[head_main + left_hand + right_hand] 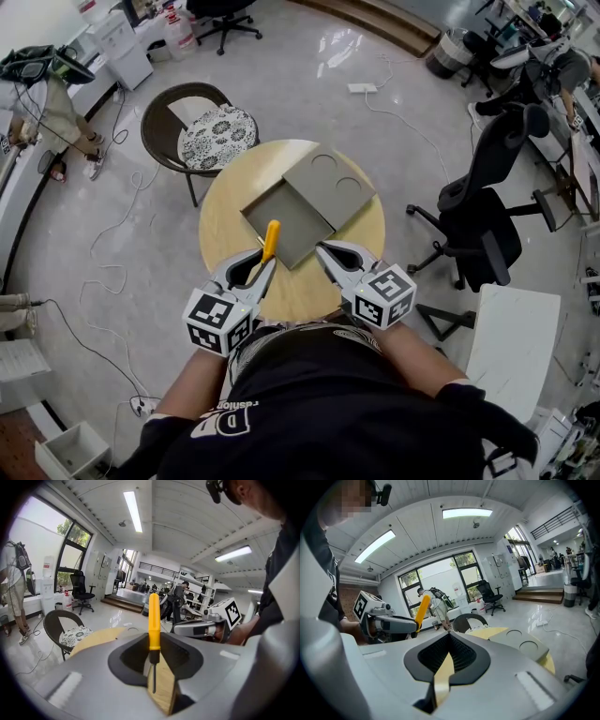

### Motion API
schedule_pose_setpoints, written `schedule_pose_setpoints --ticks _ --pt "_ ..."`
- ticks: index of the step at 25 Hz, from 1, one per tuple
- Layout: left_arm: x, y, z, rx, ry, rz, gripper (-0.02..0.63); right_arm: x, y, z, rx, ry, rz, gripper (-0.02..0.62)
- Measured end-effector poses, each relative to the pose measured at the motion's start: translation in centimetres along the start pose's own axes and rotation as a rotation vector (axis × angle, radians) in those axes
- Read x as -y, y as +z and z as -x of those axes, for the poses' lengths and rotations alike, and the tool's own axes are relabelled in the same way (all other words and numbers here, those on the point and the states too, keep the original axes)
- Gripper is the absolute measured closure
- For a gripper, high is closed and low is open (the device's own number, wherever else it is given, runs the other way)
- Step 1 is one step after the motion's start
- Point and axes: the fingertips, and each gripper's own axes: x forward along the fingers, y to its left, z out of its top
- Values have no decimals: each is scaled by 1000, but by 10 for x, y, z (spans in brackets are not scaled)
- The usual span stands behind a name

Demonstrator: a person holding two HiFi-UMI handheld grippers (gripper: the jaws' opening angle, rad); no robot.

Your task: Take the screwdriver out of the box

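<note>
Round wooden bench (223,239) bears the open box (295,223); with the left tool (265,266) clamped on the upright screwdriver (271,238) over its near edge and the right tool (323,251) closed on nothing, lift straight up, gripping firmly.

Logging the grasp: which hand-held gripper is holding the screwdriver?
The left hand-held gripper: its jaws are shut on the yellow-handled screwdriver, while the right hand-held gripper is shut on nothing.

One flat grey box (279,210) on the round wooden table (223,236), one yellow-handled screwdriver (270,240) above. One dark wicker chair (155,127) beside that table.
</note>
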Motion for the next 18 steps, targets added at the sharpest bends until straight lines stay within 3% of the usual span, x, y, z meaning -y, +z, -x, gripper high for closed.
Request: schedule_pose_setpoints --ticks 18 --pt "2 -2 -2 -6 6 -4 468 3 -2 5 5 -7 -3 595"
